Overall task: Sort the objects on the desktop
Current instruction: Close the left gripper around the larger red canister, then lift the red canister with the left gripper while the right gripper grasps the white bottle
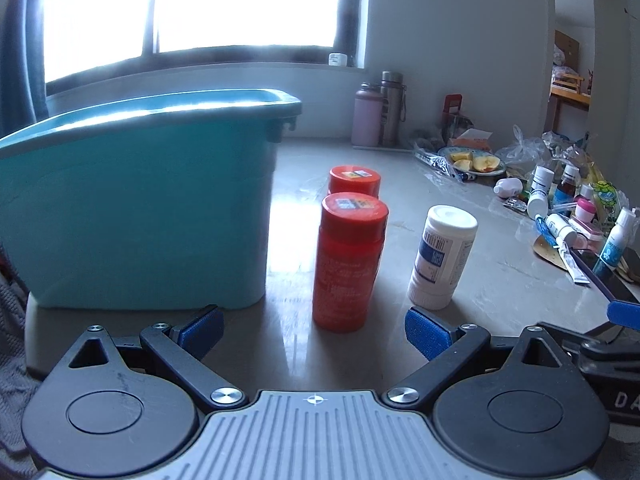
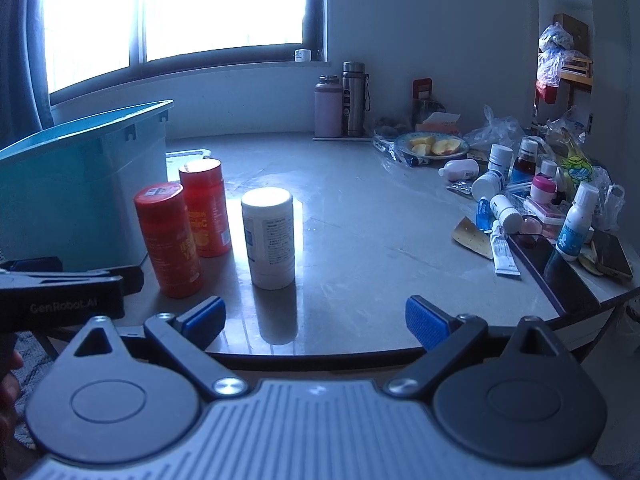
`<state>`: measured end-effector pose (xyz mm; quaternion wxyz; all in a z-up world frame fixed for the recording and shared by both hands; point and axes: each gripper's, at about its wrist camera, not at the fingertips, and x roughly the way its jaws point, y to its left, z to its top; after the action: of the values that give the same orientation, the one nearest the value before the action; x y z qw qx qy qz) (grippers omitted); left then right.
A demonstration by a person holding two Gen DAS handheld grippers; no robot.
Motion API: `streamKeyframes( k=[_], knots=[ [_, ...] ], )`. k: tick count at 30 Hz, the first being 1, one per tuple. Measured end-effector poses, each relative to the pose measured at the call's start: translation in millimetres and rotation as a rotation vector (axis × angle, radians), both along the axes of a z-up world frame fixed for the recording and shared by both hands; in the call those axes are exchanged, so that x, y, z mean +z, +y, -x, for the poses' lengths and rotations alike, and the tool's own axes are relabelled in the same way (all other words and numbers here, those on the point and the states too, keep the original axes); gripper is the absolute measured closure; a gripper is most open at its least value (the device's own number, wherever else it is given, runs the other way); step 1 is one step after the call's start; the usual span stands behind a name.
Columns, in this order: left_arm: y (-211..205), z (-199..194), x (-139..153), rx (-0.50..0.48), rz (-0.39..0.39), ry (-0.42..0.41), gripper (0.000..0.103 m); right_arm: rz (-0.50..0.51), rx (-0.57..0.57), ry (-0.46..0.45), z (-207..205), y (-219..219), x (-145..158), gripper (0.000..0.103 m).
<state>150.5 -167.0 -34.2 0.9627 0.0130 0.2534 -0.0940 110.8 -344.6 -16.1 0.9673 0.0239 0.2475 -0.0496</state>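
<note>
Overexposed window [image 1: 192, 4], far orange bottle [image 1: 354, 179] half hidden

"GenRobot.AI" stands in pale letters on the left gripper [image 2: 60, 280] body — on the right gripper [image 1: 624, 316], only "DA" shows. Bottle labels are too blurred to read.

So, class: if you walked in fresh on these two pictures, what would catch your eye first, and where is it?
First, the big teal bin at the table's left. Next, two orange-red bottles standing upright just right of it, one behind the other, with a white bottle beside them. Then the clutter of small bottles and tubes along the right edge, behind it a plate of cut fruit.
</note>
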Motion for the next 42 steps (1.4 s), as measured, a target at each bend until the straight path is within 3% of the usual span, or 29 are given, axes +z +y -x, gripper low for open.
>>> streamKeyframes(
  k=[17, 19, 21, 31, 42],
  knots=[
    [-49, -78, -16, -0.019, -0.028, -0.017, 0.007, 0.000, -0.003, 0.046, -19, -14, -13, 0.006],
    [-57, -81, -20, -0.027, -0.068, -0.046, 0.053, 0.003, -0.002, 0.049, -21, -16, -14, 0.006],
    [-62, -81, -19, -0.011, -0.103, -0.047, 0.053, 0.007, 0.000, 0.048, -21, -17, -14, 0.006],
    [-26, -51, 7, 0.049, -0.028, 0.005, 0.053, -0.006, 0.030, 0.012, -16, -11, -4, 0.006],
    [15, 2, 28, 0.083, -0.036, -0.009, 0.053, -0.017, 0.070, -0.005, 3, 15, 3, 0.006]
  ],
)
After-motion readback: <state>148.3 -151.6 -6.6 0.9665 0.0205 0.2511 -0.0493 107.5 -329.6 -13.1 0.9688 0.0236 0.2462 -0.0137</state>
